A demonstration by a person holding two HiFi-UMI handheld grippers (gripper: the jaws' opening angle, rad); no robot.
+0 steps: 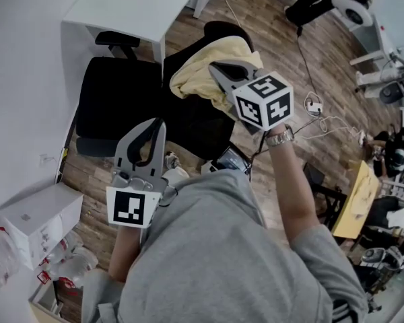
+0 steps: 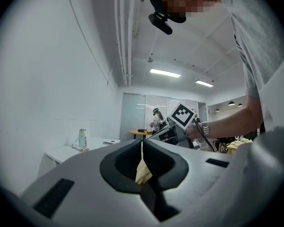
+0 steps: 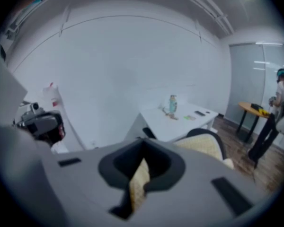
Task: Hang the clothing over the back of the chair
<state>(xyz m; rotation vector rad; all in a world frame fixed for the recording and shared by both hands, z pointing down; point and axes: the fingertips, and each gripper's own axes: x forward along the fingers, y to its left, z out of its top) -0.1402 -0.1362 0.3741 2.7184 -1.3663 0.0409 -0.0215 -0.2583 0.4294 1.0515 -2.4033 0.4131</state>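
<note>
The yellow clothing (image 1: 205, 69) lies bunched over a black office chair (image 1: 200, 123), its top near the chair's back (image 1: 222, 27). My right gripper (image 1: 215, 65) reaches down onto the heap and is shut on a fold of it; in the right gripper view the cloth (image 3: 138, 182) sits pinched between the jaws, with the draped chair back (image 3: 201, 144) beyond. My left gripper (image 1: 161, 122) is held level nearer to me, left of the chair. Its jaws are shut too, and a strip of yellow cloth (image 2: 143, 171) shows between them in the left gripper view.
A second black chair (image 1: 118, 96) stands to the left under a white desk (image 1: 141, 9) holding small items and a bottle (image 3: 173, 104). A white box (image 1: 40, 221) lies at lower left. Cables (image 1: 323, 121) cross the wooden floor at right. A person (image 3: 280, 96) stands far off.
</note>
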